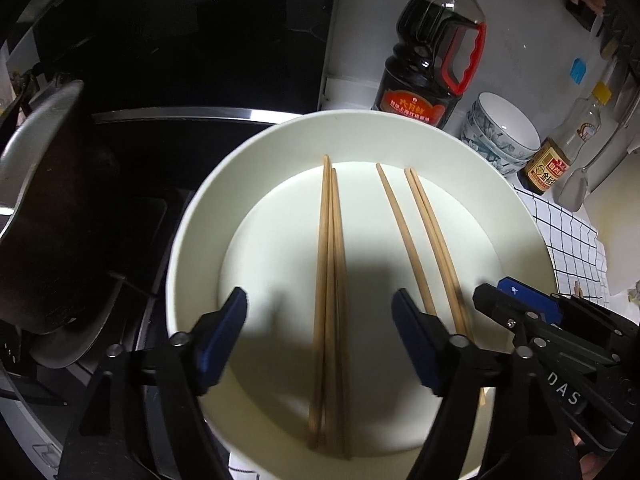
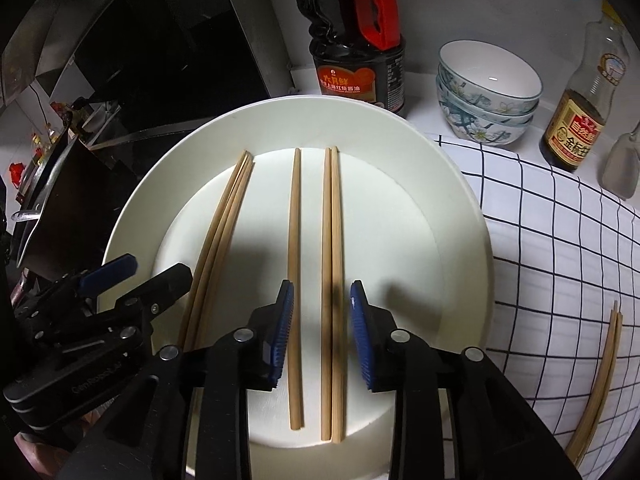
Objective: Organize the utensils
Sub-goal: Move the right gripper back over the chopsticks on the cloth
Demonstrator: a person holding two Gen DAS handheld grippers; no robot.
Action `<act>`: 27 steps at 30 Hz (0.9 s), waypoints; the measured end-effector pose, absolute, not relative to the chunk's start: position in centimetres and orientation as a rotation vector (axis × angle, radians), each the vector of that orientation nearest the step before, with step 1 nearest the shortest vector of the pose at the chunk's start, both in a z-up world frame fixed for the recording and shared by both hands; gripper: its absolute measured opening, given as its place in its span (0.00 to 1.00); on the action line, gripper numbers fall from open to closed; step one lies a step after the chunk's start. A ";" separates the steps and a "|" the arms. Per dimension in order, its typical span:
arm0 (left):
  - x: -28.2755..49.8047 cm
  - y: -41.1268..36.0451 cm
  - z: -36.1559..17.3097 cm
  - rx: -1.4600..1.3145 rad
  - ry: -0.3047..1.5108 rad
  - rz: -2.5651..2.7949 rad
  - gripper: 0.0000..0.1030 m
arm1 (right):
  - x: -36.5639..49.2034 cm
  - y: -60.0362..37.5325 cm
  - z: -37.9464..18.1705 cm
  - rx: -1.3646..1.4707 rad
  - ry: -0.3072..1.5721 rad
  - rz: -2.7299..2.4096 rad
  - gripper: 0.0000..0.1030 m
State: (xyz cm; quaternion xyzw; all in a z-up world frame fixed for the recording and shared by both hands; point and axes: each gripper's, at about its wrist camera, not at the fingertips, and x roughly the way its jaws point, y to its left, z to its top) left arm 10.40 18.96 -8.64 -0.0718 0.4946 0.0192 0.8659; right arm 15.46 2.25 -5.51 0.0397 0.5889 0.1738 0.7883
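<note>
A white plate (image 1: 192, 240) holds several wooden chopsticks lying lengthwise. In the left wrist view my left gripper (image 1: 320, 296) hangs open over the plate, its blue pads wide apart on either side of a tight bundle of chopsticks (image 1: 330, 248) without touching it. A single chopstick (image 1: 400, 232) and a pair (image 1: 436, 248) lie to the right, near my right gripper (image 1: 508, 296). In the right wrist view my right gripper (image 2: 321, 292) is open, and the pair (image 2: 332, 220) lies between its pads with a gap on both sides. The single chopstick (image 2: 295, 220) runs beside its left pad.
A dark soy sauce bottle (image 2: 352, 60), stacked floral bowls (image 2: 488, 92) and a smaller sauce bottle (image 2: 576, 128) stand behind the plate (image 2: 460, 208). A checked cloth (image 2: 552, 240) at right carries more chopsticks (image 2: 604, 380). A black cooktop (image 1: 180, 60) and a pan (image 1: 48, 200) lie to the left.
</note>
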 end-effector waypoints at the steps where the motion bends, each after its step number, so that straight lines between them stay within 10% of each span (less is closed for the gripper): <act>1: 10.2 19.0 -8.6 -0.146 1.034 0.041 0.74 | 15.1 2.1 -5.2 0.084 1.257 0.363 0.29; 27: 3.6 15.9 -4.7 -0.105 0.959 0.013 0.90 | 8.1 -2.9 -0.2 0.109 1.163 0.267 0.51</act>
